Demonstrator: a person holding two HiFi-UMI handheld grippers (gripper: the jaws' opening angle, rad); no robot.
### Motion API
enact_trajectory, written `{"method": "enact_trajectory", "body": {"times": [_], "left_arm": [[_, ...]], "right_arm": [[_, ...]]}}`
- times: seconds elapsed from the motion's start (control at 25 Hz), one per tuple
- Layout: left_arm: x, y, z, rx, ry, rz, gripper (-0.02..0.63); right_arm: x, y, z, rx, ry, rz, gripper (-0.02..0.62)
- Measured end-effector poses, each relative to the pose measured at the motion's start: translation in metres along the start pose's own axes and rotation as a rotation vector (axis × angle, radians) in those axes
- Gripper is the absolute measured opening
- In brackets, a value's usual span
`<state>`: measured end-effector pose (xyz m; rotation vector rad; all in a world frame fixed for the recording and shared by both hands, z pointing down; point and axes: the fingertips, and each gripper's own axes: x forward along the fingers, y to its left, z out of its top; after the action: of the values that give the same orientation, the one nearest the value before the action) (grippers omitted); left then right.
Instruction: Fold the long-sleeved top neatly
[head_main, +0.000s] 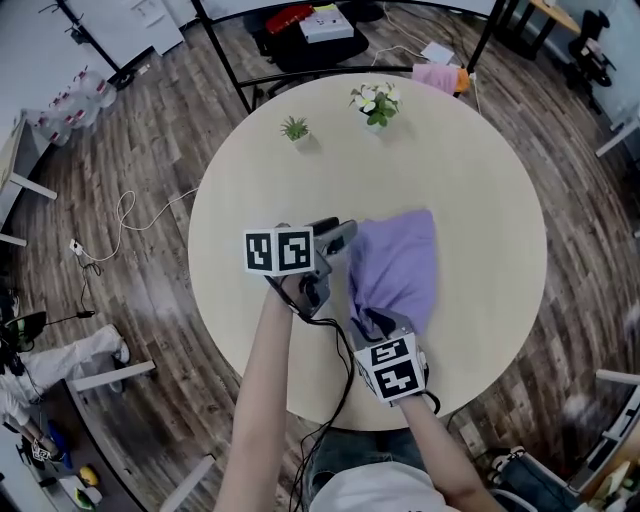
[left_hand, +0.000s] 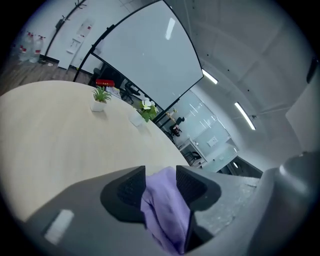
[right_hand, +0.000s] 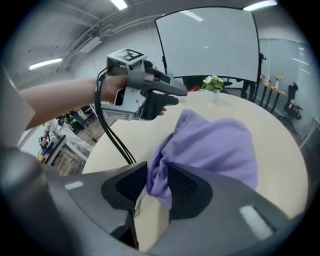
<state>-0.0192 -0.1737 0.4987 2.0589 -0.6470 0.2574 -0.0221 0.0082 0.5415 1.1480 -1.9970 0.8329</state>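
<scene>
In the head view, the long-sleeved top (head_main: 400, 265) lies bunched on the round surface (head_main: 480, 170), its sleeves impossible to make out, with the left gripper (head_main: 340, 238) at the top's left edge and the right gripper (head_main: 378, 325) at its near corner. The left gripper view shows its jaws clamped on a purple fold, the rest of the top cut off. The right gripper view shows its jaws parted, a fold of the top loose between them.

Left gripper (head_main: 343, 240): was held at the left edge of the top (head_main: 400, 262), pointed slightly downward; jaws were clamped on a fold of it.
Left forearm (head_main: 262, 400): bare, reached toward the top.
Right gripper (head_main: 374, 325): was at the top's near corner, tilted steeply down; jaws stood parted, cloth between them, against one pad only.
Right forearm (head_main: 445, 455): bare, trailed behind.
</scene>
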Motion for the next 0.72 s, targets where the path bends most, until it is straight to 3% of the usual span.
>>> {"method": "enact_trajectory", "body": {"times": [0.16,0.28,0.4,0.56,0.72], "left_arm": [[-0.011,-0.001,-0.004,0.010,-0.017,-0.001,0.181],[-0.015,-0.014,-0.013,0.024,-0.010,-0.036,0.180],[-0.014,-0.026,-0.017,0.068,-0.006,-0.047,0.180],[-0.005,-0.042,-0.025,0.111,0.024,-0.052,0.167],[0.006,-0.041,-0.035,0.106,0.053,-0.035,0.146]], "right_arm": [[0.017,0.020,-0.011,-0.028,0.044,0.079,0.267],[0.009,0.024,-0.009,-0.048,0.029,0.105,0.293],[-0.014,0.010,0.004,-0.030,-0.035,0.085,0.255],[-0.053,-0.029,0.022,0.020,-0.127,-0.008,0.174],[-0.062,-0.067,0.011,0.069,-0.122,-0.100,0.054]]}}
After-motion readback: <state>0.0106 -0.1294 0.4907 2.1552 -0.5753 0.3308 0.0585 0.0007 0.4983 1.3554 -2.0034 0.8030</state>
